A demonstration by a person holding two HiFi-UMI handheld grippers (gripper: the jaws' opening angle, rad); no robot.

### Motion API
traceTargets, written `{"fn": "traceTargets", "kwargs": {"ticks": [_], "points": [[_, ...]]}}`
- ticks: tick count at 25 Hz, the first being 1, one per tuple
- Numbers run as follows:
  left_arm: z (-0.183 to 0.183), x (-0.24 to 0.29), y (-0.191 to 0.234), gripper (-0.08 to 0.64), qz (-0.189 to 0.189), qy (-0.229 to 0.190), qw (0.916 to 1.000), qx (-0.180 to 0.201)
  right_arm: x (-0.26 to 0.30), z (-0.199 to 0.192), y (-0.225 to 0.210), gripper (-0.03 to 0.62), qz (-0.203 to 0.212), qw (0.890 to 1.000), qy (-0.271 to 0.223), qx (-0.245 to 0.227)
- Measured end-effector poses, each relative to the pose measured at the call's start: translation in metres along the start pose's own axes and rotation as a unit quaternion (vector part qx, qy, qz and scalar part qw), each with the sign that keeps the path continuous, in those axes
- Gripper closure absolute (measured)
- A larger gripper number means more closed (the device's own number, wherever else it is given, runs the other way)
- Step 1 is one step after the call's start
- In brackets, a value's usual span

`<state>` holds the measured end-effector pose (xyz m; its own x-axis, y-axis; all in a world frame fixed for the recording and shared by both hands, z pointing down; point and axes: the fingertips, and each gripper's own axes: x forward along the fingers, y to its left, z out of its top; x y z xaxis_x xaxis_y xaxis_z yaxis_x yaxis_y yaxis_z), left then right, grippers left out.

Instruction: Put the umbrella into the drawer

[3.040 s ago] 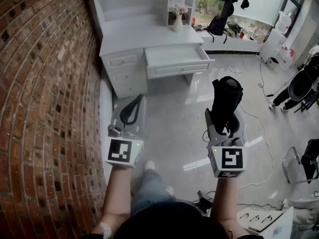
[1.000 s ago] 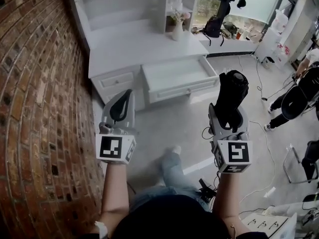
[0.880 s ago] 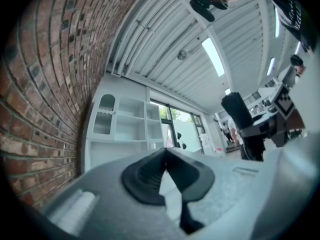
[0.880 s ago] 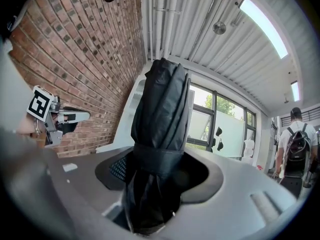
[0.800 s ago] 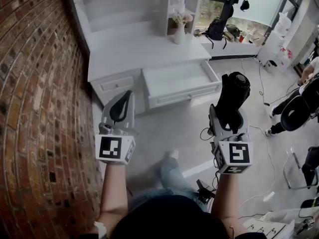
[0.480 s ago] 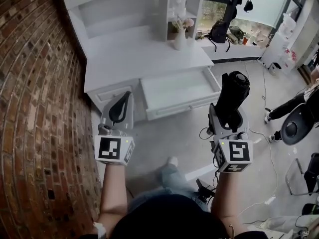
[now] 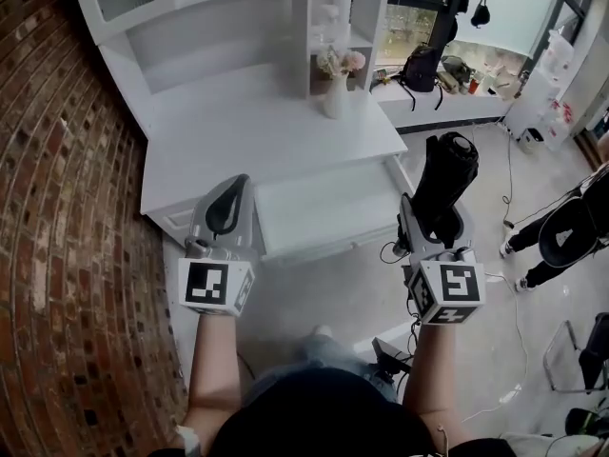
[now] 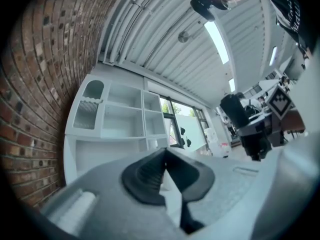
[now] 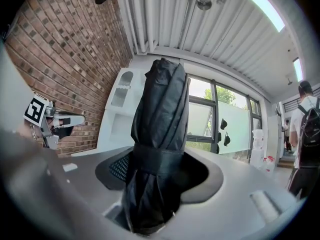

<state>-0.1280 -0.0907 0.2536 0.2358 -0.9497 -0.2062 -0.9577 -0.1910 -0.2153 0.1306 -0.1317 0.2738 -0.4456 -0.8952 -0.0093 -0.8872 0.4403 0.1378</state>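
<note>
Far left is a curved-looking red brick wall (image 7: 57,217), running right up against the white wooden desk with a shelf hutch (image 7: 228,27) on top. The left tool (image 7: 234,183) hangs in front of the desk's left end with its black pads pinched together at the tips and nothing in them. The flat white worktop (image 7: 238,131) is mostly bare, just a white vase of pale flowers (image 7: 334,91) near its back right. Under the front edge the wide white drawer (image 7: 319,206) stands pulled out. Glossy grey floor (image 7: 304,293) below. Right of the drawer, the right tool (image 7: 435,219) is clamped on the folded black fabric umbrella (image 7: 445,171), which sticks up out of the jaws, strap wrapped round it, not in the drawer yet. Further right there's a black backpack (image 7: 419,65) on a low white ledge by big windows, and a person in dark clothes (image 7: 561,236) at the edge.
</note>
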Motion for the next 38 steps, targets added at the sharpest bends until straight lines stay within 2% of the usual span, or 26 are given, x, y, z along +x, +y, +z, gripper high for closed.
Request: {"fn": "traceTargets", "kwargs": {"ticks": [11, 24, 29, 38], "points": [[-0.052, 0.081, -0.005, 0.561, -0.003, 0.038, 0.9991, -0.017, 0.081, -0.042, -0.045, 0.339, 0.019, 0.998, 0.039, 0.044], [-0.116, 0.135, 0.016, 0.561, -0.038, 0.088, 0.9944, -0.045, 0.143, -0.106, -0.044, 0.339, 0.007, 0.987, 0.105, 0.122], [-0.139, 0.165, 0.022, 0.561, -0.059, 0.104, 0.9915, -0.052, 0.172, -0.138, -0.038, 0.339, 0.001, 0.976, 0.134, 0.173], [-0.168, 0.214, 0.036, 0.561, -0.088, 0.114, 0.9876, -0.063, 0.221, -0.204, -0.039, 0.339, -0.024, 0.945, 0.194, 0.261]]}}
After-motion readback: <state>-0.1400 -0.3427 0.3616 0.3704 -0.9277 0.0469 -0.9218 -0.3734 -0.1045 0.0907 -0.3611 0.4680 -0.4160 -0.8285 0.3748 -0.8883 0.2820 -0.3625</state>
